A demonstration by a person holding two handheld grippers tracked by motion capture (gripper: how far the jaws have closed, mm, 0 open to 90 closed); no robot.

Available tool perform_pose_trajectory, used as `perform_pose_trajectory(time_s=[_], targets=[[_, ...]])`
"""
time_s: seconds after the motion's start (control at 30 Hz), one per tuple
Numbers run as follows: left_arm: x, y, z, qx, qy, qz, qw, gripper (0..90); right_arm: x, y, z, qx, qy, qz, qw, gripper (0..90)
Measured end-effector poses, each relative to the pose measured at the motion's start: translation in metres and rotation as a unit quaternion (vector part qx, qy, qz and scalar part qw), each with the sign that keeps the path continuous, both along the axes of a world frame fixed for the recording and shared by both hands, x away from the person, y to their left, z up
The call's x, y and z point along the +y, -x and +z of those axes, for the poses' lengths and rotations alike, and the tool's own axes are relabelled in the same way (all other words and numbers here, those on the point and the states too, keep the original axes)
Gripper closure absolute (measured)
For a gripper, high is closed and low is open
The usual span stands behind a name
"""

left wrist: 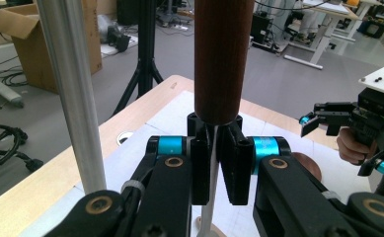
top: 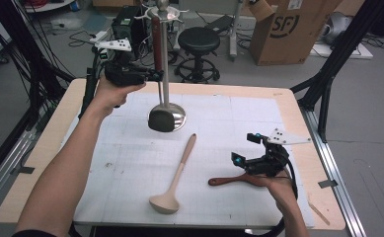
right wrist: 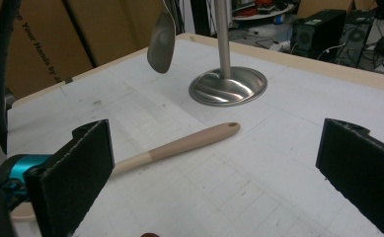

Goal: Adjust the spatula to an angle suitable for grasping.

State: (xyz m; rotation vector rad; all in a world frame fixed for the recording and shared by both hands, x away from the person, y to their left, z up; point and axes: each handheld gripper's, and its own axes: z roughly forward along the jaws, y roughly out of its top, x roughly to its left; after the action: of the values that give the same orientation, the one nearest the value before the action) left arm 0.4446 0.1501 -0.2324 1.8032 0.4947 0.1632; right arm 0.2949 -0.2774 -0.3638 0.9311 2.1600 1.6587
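Left gripper (top: 147,75) raised beside stand pole (top: 165,59), jaws clamped on metal shank of wooden-handled spatula (top: 158,54), just below the handle; grip low, likely to leave handle top free for a hook on the utensil stand (top: 172,116). Spatula hanging upright, head above bench (top: 46,163). Right gripper (top: 246,165) low over dark wooden utensil (top: 229,180), jaws wide apart. Beige ladle (top: 177,180) flat on mat between.

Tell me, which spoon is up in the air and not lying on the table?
The dark spoon with the reddish-brown handle, gripped by the left tongs beside the metal stand. The beige ladle and the small brown utensil lie flat on the mat.
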Motion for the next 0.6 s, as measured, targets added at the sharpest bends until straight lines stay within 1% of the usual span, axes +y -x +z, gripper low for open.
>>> perform_pose_trajectory(time_s=[0.17,0.37,0.6], targets=[[-0.001,-0.003,0.001,0.001,-0.002,0.002,1.0000,83.3,0.000,-0.001,0.000,-0.001,-0.001,0.001,1.0000,0.0],[-0.001,-0.009,-0.002,0.007,-0.006,0.006,0.9999,83.3,0.000,-0.001,-0.001,0.001,-0.002,0.002,1.0000,0.0],[-0.002,-0.013,-0.002,0.009,-0.006,0.009,0.9999,83.3,0.001,-0.002,-0.001,0.003,-0.002,0.004,1.0000,0.0]])
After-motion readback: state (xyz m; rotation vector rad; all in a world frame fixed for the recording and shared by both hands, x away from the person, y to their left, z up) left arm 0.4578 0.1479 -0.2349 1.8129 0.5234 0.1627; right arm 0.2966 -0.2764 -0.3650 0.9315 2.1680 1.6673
